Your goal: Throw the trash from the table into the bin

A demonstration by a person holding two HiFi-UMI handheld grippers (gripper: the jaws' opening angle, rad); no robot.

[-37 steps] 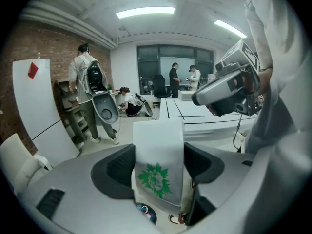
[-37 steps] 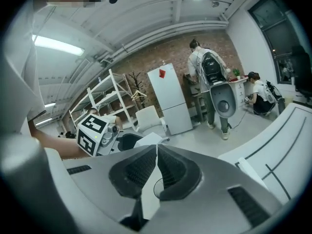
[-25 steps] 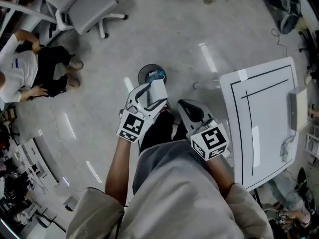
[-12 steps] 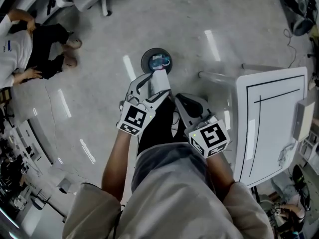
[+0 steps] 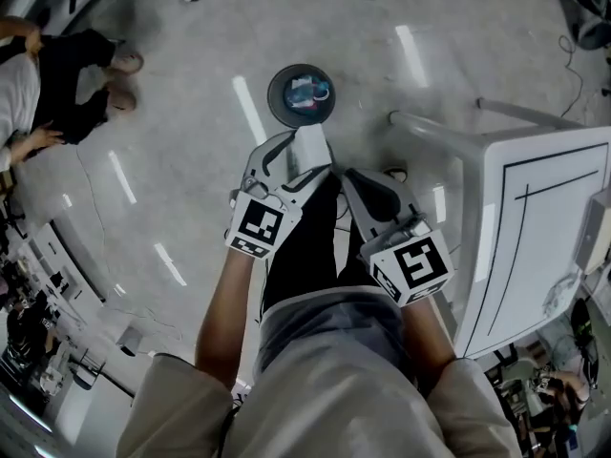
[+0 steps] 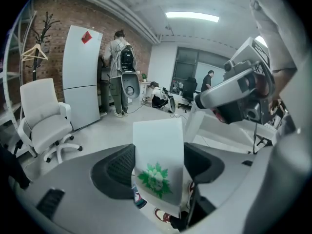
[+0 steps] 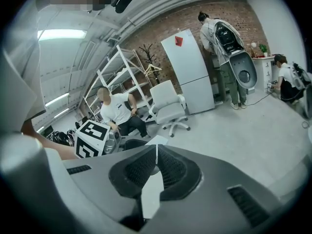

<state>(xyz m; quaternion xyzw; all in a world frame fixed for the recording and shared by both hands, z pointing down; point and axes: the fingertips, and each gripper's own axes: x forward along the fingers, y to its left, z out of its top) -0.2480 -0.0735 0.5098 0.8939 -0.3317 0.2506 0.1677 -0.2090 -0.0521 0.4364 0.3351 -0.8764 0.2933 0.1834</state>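
A round dark bin with blue and white trash inside stands on the grey floor beyond my hands. My left gripper is shut on a white packet whose tip points toward the bin, just short of its rim. In the left gripper view the packet stands upright between the black jaws of that gripper, with a green print on it. My right gripper is beside the left one, shut and empty. In the right gripper view the right gripper has its pads touching, with nothing between them.
A white table with black line markings is at the right, its leg reaching toward the bin. A person sits on the floor at the upper left. A white office chair and a white fridge stand further off.
Both grippers have sunk lower in front of my body, and the left still holds the packet. The bin now shows whole beyond the packet's tip. The table has slid to the right of the view.
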